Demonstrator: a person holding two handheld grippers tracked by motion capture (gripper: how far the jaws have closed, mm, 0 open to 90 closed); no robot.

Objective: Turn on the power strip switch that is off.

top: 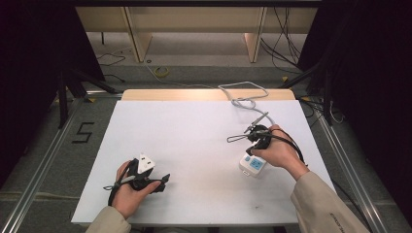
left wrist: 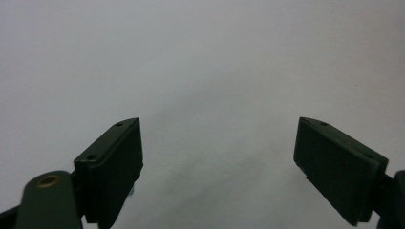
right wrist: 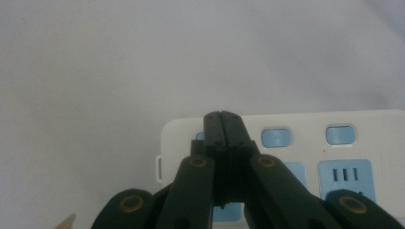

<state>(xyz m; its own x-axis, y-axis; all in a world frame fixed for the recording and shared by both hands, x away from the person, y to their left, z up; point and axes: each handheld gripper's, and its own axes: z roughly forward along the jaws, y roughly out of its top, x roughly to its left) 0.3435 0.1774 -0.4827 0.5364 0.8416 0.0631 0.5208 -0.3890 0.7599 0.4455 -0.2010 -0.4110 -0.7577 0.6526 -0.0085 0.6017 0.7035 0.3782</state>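
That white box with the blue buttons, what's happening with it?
A person at a white table holds tongs in each hand. The right tongs are shut, their tips over a blue button on the power strip; whether they touch it, I cannot tell. The strip's grey cable runs off the far edge. The left tongs are open above bare tabletop, holding nothing.

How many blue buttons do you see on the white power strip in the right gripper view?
2 fully visible: one just right of the shut right gripper, one farther right. A blue edge at the gripper's left suggests a third, mostly hidden, on the power strip.
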